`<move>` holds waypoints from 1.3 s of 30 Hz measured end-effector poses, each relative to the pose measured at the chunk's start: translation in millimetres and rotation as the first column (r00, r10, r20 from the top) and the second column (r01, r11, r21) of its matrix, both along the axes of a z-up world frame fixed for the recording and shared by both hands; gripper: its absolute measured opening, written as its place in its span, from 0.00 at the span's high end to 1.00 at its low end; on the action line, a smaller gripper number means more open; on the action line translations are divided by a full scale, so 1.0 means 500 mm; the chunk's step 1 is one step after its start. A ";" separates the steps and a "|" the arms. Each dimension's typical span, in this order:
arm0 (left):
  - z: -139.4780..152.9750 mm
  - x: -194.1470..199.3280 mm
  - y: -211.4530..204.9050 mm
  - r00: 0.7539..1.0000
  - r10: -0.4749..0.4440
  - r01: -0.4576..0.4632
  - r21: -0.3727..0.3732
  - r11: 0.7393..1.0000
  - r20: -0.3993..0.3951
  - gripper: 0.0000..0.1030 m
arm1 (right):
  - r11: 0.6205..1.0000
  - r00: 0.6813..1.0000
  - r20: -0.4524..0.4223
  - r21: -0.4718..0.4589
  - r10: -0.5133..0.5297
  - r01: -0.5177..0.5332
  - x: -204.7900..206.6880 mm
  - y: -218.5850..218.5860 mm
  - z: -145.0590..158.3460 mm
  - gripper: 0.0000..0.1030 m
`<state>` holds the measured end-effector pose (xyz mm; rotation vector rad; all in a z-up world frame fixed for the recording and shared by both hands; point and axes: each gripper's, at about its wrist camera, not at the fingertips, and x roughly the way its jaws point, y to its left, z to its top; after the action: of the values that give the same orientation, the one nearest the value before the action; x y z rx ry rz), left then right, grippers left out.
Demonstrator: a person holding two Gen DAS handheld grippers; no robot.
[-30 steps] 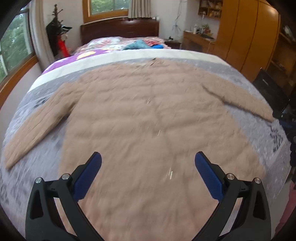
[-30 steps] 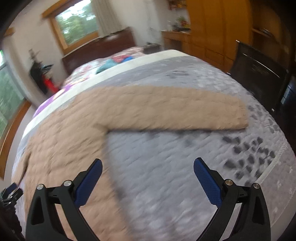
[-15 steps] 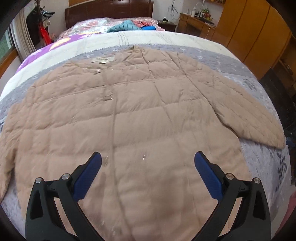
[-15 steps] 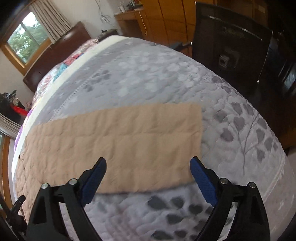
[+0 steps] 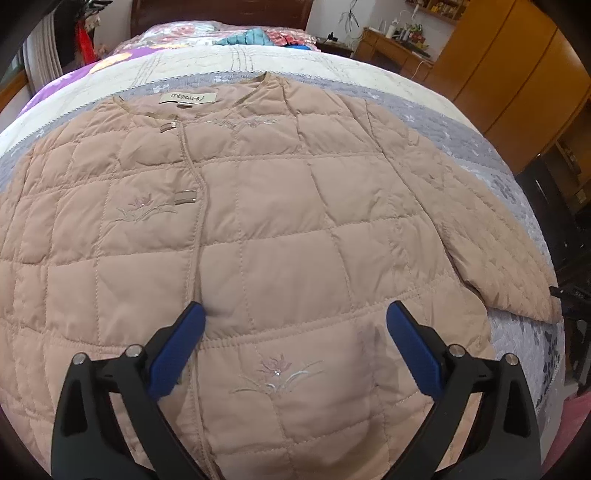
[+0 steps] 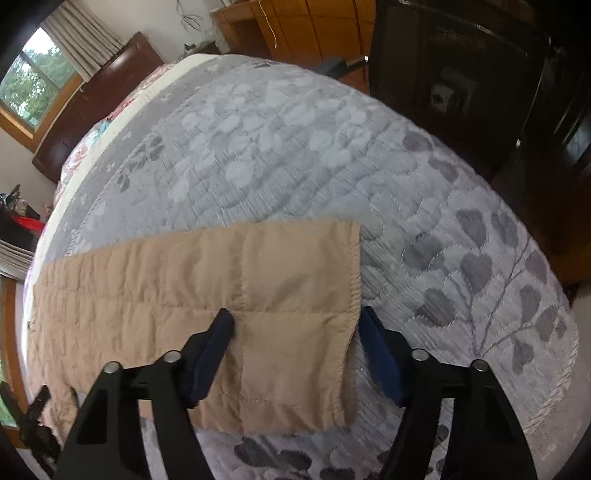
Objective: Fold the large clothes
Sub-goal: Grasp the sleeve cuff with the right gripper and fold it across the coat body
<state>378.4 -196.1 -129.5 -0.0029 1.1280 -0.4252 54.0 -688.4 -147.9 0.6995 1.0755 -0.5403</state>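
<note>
A: Where's the jacket (image 5: 280,229)?

B: Spread flat, front up, on the grey quilt (image 6: 295,140) of the bed, collar toward the headboard (image 5: 221,14), its sleeve (image 6: 207,295) stretched out sideways across the quilt.

A: And the left gripper (image 5: 295,332)?

B: It hangs over the lower front of the jacket, pointing toward the collar and tilted down, fingers spread wide with nothing between them. One blue pad (image 5: 177,350) sits just beside the front opening.

A: The right gripper (image 6: 295,332)?

B: Low over the cuff end of the sleeve, angled down. Its fingers straddle the cuff, one on the fabric, the other at the cuff's edge, partly closed. Whether they already pinch the cloth, I can't tell.
</note>
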 end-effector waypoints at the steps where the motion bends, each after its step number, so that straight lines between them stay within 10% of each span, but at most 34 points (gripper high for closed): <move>1: 0.001 0.000 0.004 1.000 0.007 -0.007 -0.004 1.000 0.000 0.13 | 1.000 1.000 -0.002 -0.019 0.003 -0.003 0.001 0.003 0.003 0.55; 2: 0.001 0.000 0.009 1.000 0.012 -0.012 -0.001 1.000 0.004 0.16 | 0.999 1.000 -0.004 -0.040 0.021 -0.021 0.003 0.010 0.007 0.78; 5: 0.005 0.000 0.014 1.000 0.014 -0.014 -0.007 1.000 0.008 0.21 | 0.999 0.999 0.030 0.003 0.038 -0.038 0.014 0.024 0.020 0.93; 17: 0.030 -0.013 0.050 1.000 0.002 -0.001 -0.074 0.997 0.015 0.21 | 0.936 0.901 0.252 -0.085 0.352 -0.342 0.166 0.295 0.195 0.93; 31: 0.060 -0.023 0.094 0.999 -0.007 0.012 -0.091 0.996 0.052 0.21 | 0.807 0.789 0.176 -0.081 0.589 -0.585 0.381 0.583 0.117 0.93; 39: 0.064 -0.028 0.077 0.998 -0.033 0.037 -0.095 0.995 0.047 0.21 | 0.766 0.737 0.298 0.032 0.606 -0.642 0.364 0.587 0.121 0.64</move>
<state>364.4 -157.5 -97.4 -0.0576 1.0630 -0.5079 235.7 -394.9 -87.3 0.4604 1.0145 0.2178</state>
